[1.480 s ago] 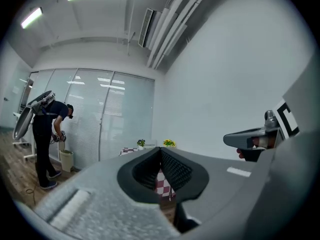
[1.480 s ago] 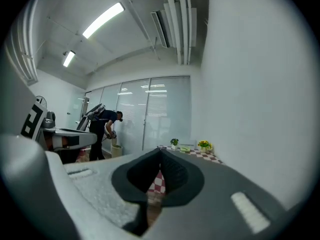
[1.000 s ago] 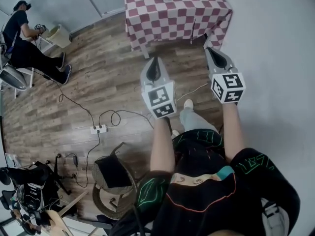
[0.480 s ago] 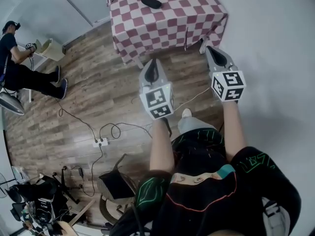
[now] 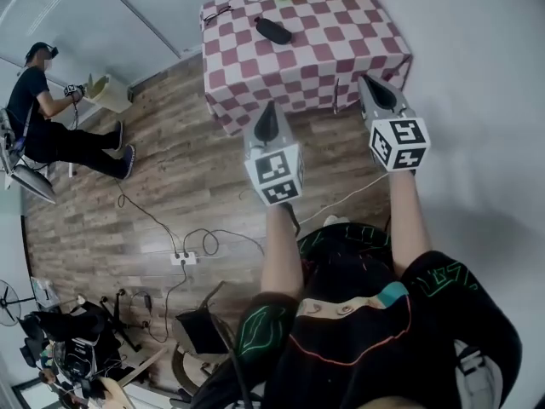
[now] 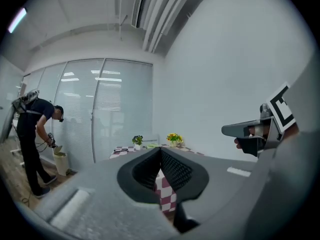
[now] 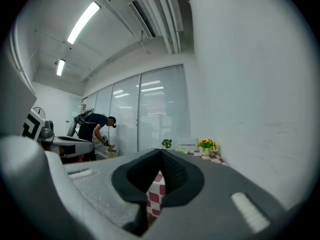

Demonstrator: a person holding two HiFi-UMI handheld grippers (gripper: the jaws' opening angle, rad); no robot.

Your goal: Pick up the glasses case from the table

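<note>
A: Where's the case (image 5: 273, 31)?
B: Lying dark on the checked bench (image 5: 341, 54), over on its left half, well apart from both grippers
A: And those?
B: The left gripper (image 5: 270, 109) and right gripper (image 5: 370, 83) are each pinched together, empty, held level short of the bench
</note>
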